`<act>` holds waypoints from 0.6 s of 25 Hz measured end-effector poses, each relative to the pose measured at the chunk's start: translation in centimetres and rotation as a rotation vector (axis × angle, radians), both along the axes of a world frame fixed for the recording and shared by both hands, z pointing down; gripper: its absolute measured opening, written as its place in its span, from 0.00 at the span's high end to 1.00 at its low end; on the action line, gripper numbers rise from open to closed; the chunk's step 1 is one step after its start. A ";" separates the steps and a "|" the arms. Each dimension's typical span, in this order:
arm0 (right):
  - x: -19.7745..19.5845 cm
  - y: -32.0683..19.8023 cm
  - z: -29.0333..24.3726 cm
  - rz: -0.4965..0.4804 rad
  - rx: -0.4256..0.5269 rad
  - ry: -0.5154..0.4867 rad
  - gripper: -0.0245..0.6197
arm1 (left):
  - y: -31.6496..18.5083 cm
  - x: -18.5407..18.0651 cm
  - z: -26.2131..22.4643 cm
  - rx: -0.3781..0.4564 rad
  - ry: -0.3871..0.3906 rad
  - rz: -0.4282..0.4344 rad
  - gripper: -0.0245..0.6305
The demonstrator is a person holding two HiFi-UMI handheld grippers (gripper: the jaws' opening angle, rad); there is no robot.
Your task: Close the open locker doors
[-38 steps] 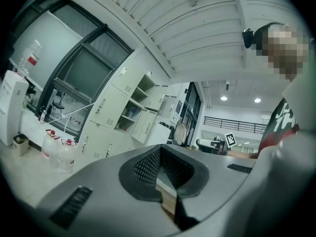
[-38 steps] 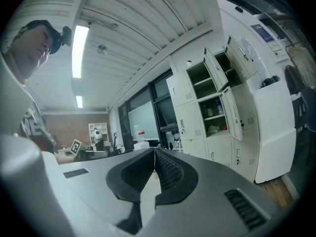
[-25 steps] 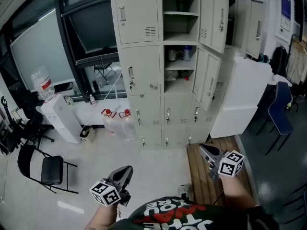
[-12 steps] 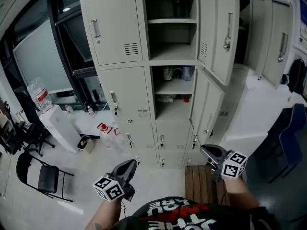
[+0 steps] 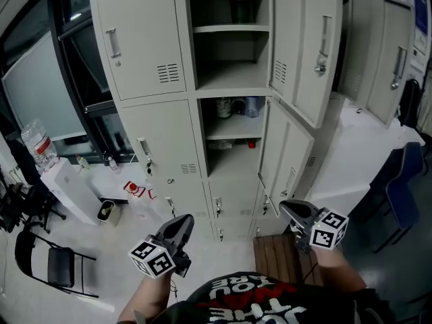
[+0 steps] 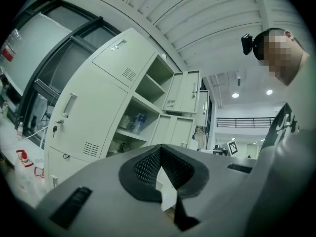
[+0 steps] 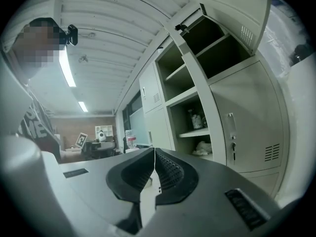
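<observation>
Lockers (image 5: 152, 113) fill the head view, standing beyond both sets of jaws and well apart from them. The middle column is open. Its upper door (image 5: 307, 52) swings out high above and ahead of the right gripper (image 5: 285, 206). The lower door (image 5: 287, 157) hangs ajar above that gripper's tips. Left of the two doors, bottles (image 5: 234, 106) stand on a shelf (image 5: 229, 132) inside the open column. The left gripper (image 5: 183, 219) points up toward the closed left column. A wooden pallet (image 5: 277, 262) lies on the floor below the right gripper, and a folding chair (image 5: 54, 267) stands far out to the left of the left gripper.

In the left gripper view the jaws are closed. Their dark ribbed pads (image 6: 146, 166) meet at the tips and nothing is gripped. The lockers rise past the tips and to the left. The open compartments sit straight above the jaws, and the swung-out doors show just right of those. A key (image 6: 54, 128) hangs in a closed door far to the left of the jaws.

In the right gripper view the jaws are pressed together along a thin line and hold nothing. The open compartments, with the bottles on their shelf, stand beyond the tips and to the right. The upper door juts out high above the jaws at the right. A door panel (image 7: 247, 122) with a handle and a key in its lock sits just right of the shelves. Whether it is the ajar lower door cannot be told from this view.
</observation>
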State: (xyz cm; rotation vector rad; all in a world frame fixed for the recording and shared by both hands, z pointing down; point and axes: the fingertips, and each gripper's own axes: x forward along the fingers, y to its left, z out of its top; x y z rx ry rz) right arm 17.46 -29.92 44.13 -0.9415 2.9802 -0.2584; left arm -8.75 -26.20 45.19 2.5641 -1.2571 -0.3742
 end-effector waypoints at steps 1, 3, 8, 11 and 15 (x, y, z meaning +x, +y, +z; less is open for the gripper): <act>-0.2 0.0 -0.4 0.009 0.006 0.005 0.91 | -0.2 -0.1 -0.2 0.003 -0.003 0.009 0.95; -0.4 0.2 -1.4 0.027 0.024 0.009 0.91 | -0.5 -0.5 -0.8 0.019 -0.013 0.030 0.95; -1.2 0.6 -5.0 0.068 0.076 0.010 0.91 | -1.0 -1.3 -4.4 0.082 -0.024 0.072 0.95; -1.2 1.0 -8.6 0.093 0.131 0.019 0.91 | -1.1 -1.3 -7.5 0.134 -0.043 0.090 0.95; -1.1 1.3 -14.2 0.136 0.210 0.047 0.91 | -1.3 -1.3 -12.5 0.198 -0.062 0.093 0.95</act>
